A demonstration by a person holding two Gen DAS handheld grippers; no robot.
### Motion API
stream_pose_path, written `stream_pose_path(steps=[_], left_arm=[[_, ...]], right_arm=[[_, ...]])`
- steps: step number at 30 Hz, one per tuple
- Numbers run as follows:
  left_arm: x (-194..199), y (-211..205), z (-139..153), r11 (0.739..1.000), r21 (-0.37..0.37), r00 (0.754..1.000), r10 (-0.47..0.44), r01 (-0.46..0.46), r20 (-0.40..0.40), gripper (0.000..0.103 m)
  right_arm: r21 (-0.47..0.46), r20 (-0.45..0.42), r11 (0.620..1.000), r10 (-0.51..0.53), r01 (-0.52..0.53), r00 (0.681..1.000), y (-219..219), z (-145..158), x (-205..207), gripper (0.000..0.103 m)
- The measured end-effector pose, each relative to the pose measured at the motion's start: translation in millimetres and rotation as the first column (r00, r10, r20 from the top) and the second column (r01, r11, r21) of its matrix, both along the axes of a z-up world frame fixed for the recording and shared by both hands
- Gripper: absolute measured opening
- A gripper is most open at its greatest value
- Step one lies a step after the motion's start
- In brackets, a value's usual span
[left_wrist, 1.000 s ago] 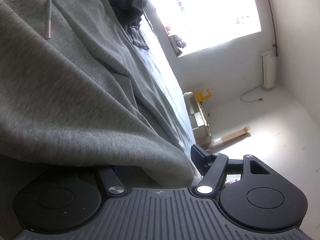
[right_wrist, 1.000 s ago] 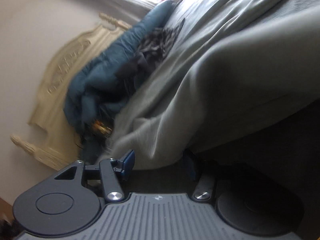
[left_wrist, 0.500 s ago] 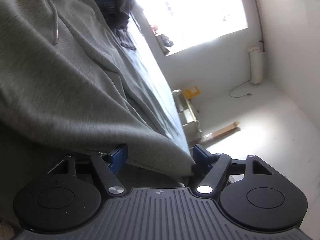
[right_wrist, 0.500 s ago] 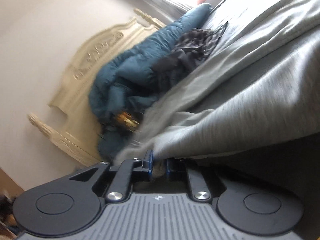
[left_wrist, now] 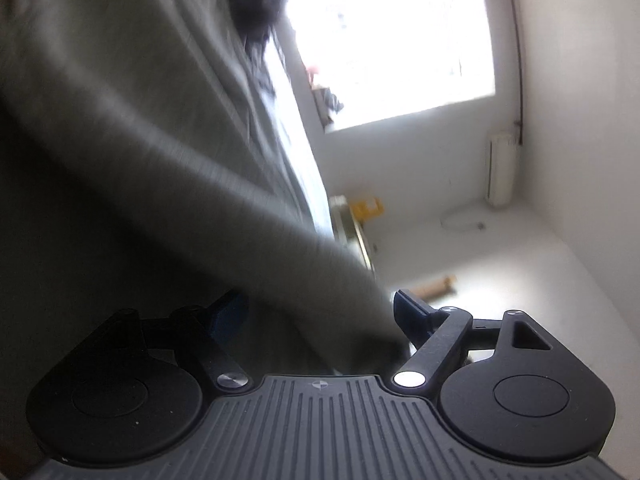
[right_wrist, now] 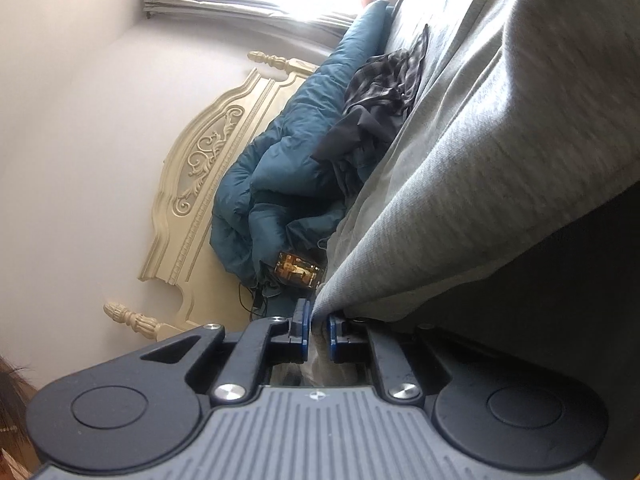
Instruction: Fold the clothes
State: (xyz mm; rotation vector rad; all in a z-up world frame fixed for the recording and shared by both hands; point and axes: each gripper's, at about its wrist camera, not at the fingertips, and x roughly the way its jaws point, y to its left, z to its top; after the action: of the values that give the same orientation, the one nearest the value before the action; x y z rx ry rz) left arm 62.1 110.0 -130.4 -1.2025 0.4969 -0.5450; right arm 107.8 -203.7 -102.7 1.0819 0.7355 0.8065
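Observation:
A grey hoodie (left_wrist: 132, 168) lies over a bed and fills the left of the left wrist view, blurred. My left gripper (left_wrist: 320, 314) is open, its blue pads wide apart, with a fold of the hoodie lying between them. In the right wrist view the same grey hoodie (right_wrist: 492, 184) hangs as a taut fold. My right gripper (right_wrist: 319, 336) is shut on its edge, the cloth pinched between the two blue pads.
A teal duvet (right_wrist: 280, 168) and a dark plaid garment (right_wrist: 384, 80) are heaped by the cream carved headboard (right_wrist: 208, 160). A lit phone (right_wrist: 298, 274) lies by the duvet. The left wrist view shows a bright window (left_wrist: 392, 40), white walls and a yellow object (left_wrist: 366, 208).
My right gripper has closed on the hoodie's edge and lifted it, pulling the fold taut. My left gripper stays open while the hoodie slides across it; the view has swung and blurred.

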Motion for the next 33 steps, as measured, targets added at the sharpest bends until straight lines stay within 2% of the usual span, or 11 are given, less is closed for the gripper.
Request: stream_pose_path(steps=[3,5,7,9,14,18,21,24,26,29,33], left_arm=[[0.8,4.6,0.7,0.999,-0.036,0.999,0.041,-0.040,0.015,0.069],[-0.5,7.0,1.8,0.998,-0.018,0.998,0.061,-0.060,0.004,0.050],[-3.8,9.1,5.8,0.997,0.033,0.997,0.075,-0.074,-0.013,0.020],[-10.7,10.9,14.5,0.993,0.091,0.997,0.076,-0.074,-0.018,0.010],[-30.8,13.2,33.8,0.972,0.229,0.998,0.058,-0.056,-0.001,0.007],[-24.6,8.4,3.7,0.954,0.299,0.982,0.046,0.011,-0.183,0.005],[-29.0,9.7,2.7,0.955,0.298,0.979,0.056,0.005,-0.197,0.005],[-34.2,12.6,13.5,0.945,0.327,0.987,0.056,-0.003,-0.153,0.006],[-27.8,15.4,2.2,0.946,0.323,0.978,0.035,0.033,-0.204,0.010],[-28.2,28.6,-15.9,0.977,0.209,0.958,0.030,0.032,-0.285,0.014],[-37.0,49.5,-6.4,0.974,0.218,0.962,0.118,-0.064,-0.244,0.039]], right_arm=[[-0.011,-0.008,1.000,-0.010,0.010,1.000,-1.1,-3.3,-3.7,0.011],[-0.027,-0.015,0.999,-0.020,0.019,1.000,-2.4,-7.6,-7.7,0.010],[-0.045,-0.026,0.999,-0.024,0.023,0.999,-1.1,-10.8,-12.6,0.006],[-0.070,-0.028,0.997,-0.028,0.026,0.999,1.3,-11.4,-19.1,0.005],[-0.129,-0.018,0.992,-0.009,0.007,1.000,8.1,-9.2,-45.0,0.005],[-0.181,-0.148,0.984,-0.022,-0.006,0.989,7.9,-47.8,-53.3,0.005],[-0.154,-0.247,0.988,-0.039,0.001,0.968,6.3,-69.3,-58.8,0.005],[-0.164,-0.161,0.986,-0.028,0.001,0.987,4.6,-50.4,-67.2,0.005],[-0.201,-0.157,0.980,-0.024,-0.008,0.987,4.7,-53.5,-65.5,0.005],[-0.190,-0.241,0.982,-0.033,-0.014,0.970,-2.2,-76.1,-63.1,0.002],[-0.154,-0.221,0.988,-0.055,0.021,0.974,-19.1,-73.2,-73.6,0.019]])
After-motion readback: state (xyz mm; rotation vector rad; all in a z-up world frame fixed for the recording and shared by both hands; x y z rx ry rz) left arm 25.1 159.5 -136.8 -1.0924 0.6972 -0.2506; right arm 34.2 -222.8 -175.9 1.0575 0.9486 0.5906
